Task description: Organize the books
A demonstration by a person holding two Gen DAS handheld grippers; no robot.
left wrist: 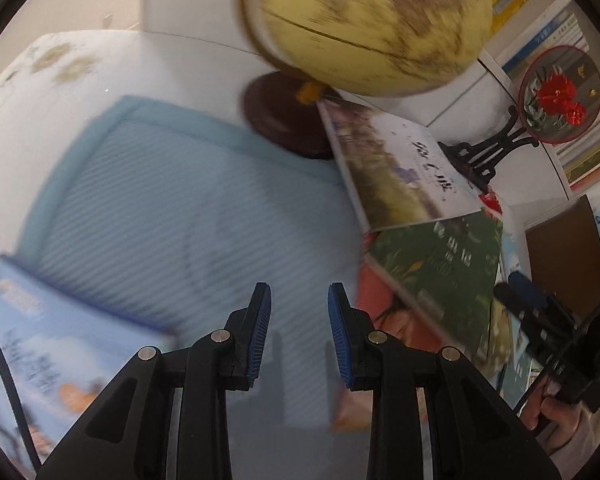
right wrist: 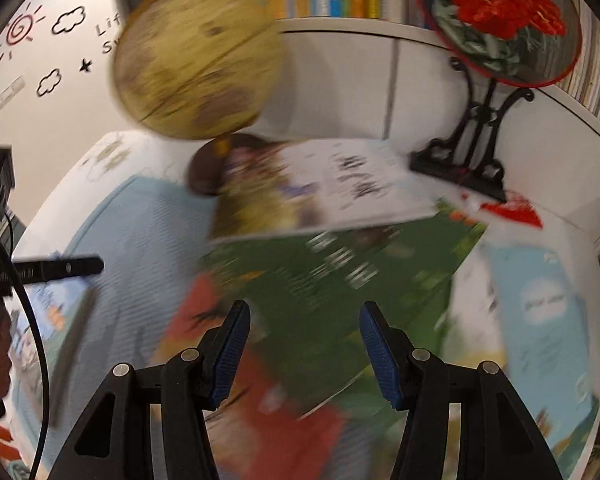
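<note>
while both views are motion-blurred, layout reads ok. landmark: globe. overlapped pile of books sits just below its base: white-cover book touching the base, green book under it, red book lowest. blue book lies apart, across the blue mat from the globe. left gripper narrow gap, empty, over the mat. right gripper about half open, empty, above the green book, so nearer the pile. green book's long axis runs diagonally across the right jaws.
</note>
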